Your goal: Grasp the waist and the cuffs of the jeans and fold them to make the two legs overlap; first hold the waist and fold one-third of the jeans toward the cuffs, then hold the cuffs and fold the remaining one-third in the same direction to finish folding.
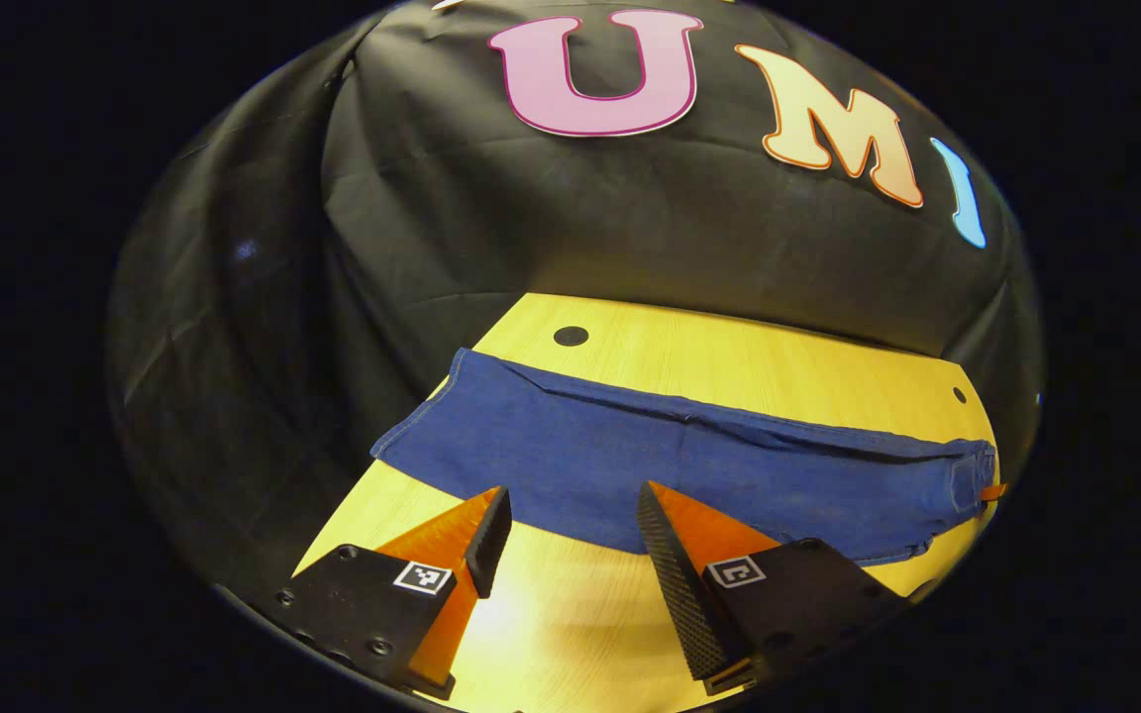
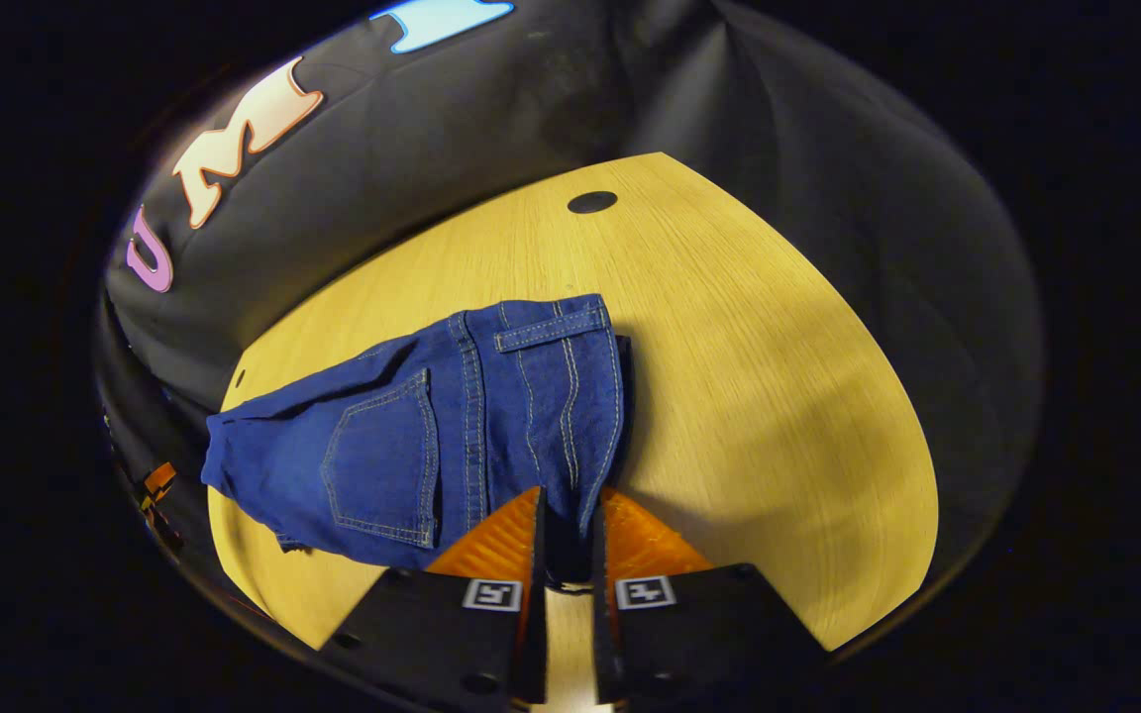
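Right claw (image 2: 565,520) pinching jeans (image 2: 491,416) waist

The jeans (image 1: 689,465) are lying flat along the table (image 1: 729,366) — cuffs toward its left end, waist (image 2: 551,396) toward its right. The left gripper (image 1: 570,515) is hovering before the near edge; the right gripper (image 2: 569,525) is sitting at the waist.

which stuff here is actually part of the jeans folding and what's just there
Part of the job:
- jeans, lying lengthwise with the legs already overlapped
- right gripper, shut on the waist edge
- left gripper, open, near the leg end

Just there:
- wooden table
- dark round hole in the tabletop
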The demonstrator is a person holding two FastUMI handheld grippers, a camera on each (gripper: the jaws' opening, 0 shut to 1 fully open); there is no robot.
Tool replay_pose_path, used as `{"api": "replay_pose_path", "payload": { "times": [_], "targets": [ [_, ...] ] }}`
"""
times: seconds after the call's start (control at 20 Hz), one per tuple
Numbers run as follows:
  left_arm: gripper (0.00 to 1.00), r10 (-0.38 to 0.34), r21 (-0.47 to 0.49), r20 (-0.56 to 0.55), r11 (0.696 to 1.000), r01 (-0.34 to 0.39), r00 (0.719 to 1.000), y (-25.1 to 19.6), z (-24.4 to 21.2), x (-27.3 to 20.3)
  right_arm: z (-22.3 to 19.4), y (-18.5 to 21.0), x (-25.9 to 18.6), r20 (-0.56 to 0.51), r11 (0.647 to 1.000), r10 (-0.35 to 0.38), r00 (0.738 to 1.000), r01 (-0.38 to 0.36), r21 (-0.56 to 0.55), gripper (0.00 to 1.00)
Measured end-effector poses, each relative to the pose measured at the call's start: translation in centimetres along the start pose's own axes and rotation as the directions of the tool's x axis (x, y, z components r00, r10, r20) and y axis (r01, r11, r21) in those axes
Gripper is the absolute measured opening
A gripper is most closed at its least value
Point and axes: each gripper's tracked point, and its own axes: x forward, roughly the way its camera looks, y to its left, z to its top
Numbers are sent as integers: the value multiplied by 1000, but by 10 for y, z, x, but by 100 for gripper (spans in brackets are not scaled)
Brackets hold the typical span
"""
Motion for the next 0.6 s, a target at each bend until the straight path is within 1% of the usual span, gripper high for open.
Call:
{"api": "replay_pose_path", "payload": {
  "times": [0.05,0.1,0.15,0.2,0.25,0.3,0.45,0.55,0.6],
  "targets": [
    [78,6,4,3,1000,-6,1000,1,-2,1,0,1,0,9,1000,4,1000,-4,6,19],
    [78,11,8,5,1000,-11,1000,1,-2,2,-1,1,-2,17,1000,3,1000,-4,9,12],
    [78,13,9,6,1000,-13,1000,1,-2,2,-1,1,2,22,1000,1,1000,-1,13,12],
    [78,13,8,8,1000,-13,1000,1,-1,1,0,2,-4,29,1000,-9,1000,9,14,9],
    [72,16,5,9,1000,-16,1000,1,-1,2,0,3,-4,33,1000,-20,999,20,14,8],
    [79,18,2,12,1000,-18,1000,-1,0,1,1,2,-5,35,999,-29,999,28,16,6],
    [82,7,-4,16,1000,-7,1000,-5,1,3,-2,2,-5,35,998,-50,998,49,25,5],
    [87,0,1,36,1000,0,999,-4,5,1,-2,2,-8,39,998,-64,997,63,27,5],
    [91,-6,9,40,1000,6,999,0,6,1,-2,3,-10,42,997,-72,996,71,33,5]
  ]
}}
